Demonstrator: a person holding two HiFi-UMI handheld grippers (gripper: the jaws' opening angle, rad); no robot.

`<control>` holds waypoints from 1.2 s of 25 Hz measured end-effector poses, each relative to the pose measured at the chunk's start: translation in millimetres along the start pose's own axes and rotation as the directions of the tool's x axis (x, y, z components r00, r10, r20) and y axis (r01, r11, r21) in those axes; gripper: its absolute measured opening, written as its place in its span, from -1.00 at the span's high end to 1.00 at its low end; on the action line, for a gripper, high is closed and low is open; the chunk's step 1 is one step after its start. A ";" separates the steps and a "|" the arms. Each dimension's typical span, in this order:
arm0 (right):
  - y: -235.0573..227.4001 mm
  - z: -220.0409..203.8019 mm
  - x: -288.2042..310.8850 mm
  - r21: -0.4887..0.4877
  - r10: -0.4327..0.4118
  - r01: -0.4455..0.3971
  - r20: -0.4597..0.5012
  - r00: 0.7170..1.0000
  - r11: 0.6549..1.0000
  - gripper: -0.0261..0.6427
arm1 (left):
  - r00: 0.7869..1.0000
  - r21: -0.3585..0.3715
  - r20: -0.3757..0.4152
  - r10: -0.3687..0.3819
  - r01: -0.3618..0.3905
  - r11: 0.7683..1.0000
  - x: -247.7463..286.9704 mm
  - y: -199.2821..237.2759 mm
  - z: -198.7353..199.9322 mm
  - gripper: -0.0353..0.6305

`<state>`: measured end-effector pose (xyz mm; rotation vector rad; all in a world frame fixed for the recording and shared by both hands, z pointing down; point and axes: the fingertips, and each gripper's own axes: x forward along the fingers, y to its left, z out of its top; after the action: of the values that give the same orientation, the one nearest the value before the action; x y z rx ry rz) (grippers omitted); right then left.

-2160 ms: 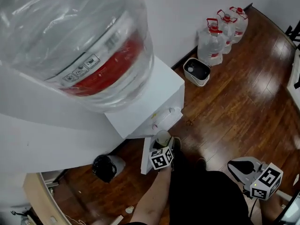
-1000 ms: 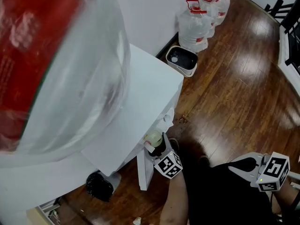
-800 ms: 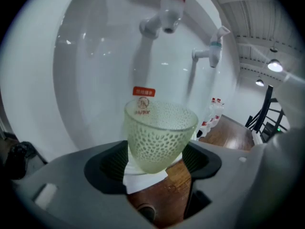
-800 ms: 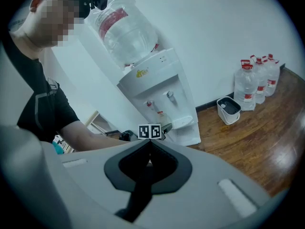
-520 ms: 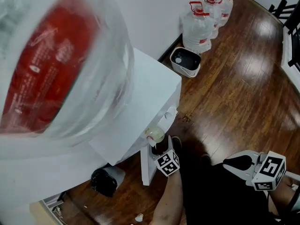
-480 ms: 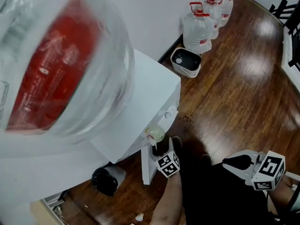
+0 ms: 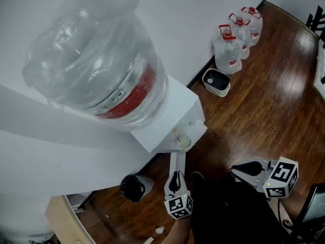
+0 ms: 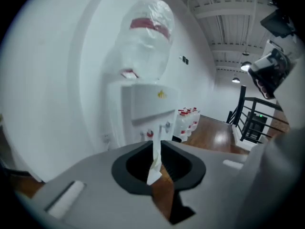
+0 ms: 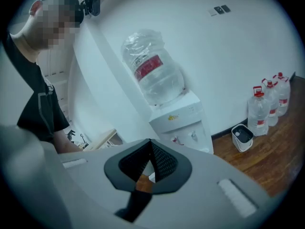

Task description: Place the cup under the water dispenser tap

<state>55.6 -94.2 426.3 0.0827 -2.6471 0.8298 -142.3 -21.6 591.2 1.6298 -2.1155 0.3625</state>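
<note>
Tool (image 9: 150, 144) with jaws together; water dispenser (image 9: 183, 119) ahead

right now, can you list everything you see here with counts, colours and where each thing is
water dispenser: 1, white, against the wall
water bottle: 1, clear with a red label, on top of the dispenser
cup: 1, pale, under the dispenser taps
water jugs: 3, clear with red caps, on the floor by the wall
small container: 1, white with a dark top, floor beside the jugs
black round object: 1, floor beside the dispenser base
floor: brown wood
left gripper: grey, black jaws, shut, empty, below the cup
right gripper: same colours, shut, empty, lower right
</note>
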 end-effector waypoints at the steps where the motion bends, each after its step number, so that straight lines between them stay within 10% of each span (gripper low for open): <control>1: 7.1 5.7 -4.6 -0.008 0.004 -0.003 0.011 1.000 1.000 0.92 | 1.000 0.005 0.025 0.011 -0.011 1.000 -17.6 0.3 21.6 0.73; 6: 39.5 28.2 -11.1 -0.045 -0.011 0.015 0.071 0.997 0.999 0.92 | 0.982 -0.021 0.186 -0.039 0.044 0.999 -99.9 2.8 114.6 0.68; 14: 96.9 40.6 -1.9 -0.046 -0.055 0.064 0.168 0.984 0.997 0.92 | 0.956 -0.052 0.206 -0.209 0.224 0.973 -200.7 10.4 155.3 0.27; 24: 150.9 21.3 -5.5 -0.106 -0.141 0.166 0.205 0.969 0.980 0.92 | 0.814 0.038 0.289 -0.504 0.516 0.856 -273.6 -23.9 172.3 0.27; 30: 162.2 19.4 -18.6 -0.118 -0.109 0.134 0.196 0.974 0.984 0.92 | 0.825 0.080 0.285 -0.488 0.487 0.870 -290.5 -44.8 182.0 0.27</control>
<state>40.4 27.8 317.1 0.3014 -2.8320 0.6349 -72.9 127.6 287.2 2.2638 -1.7840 -0.0524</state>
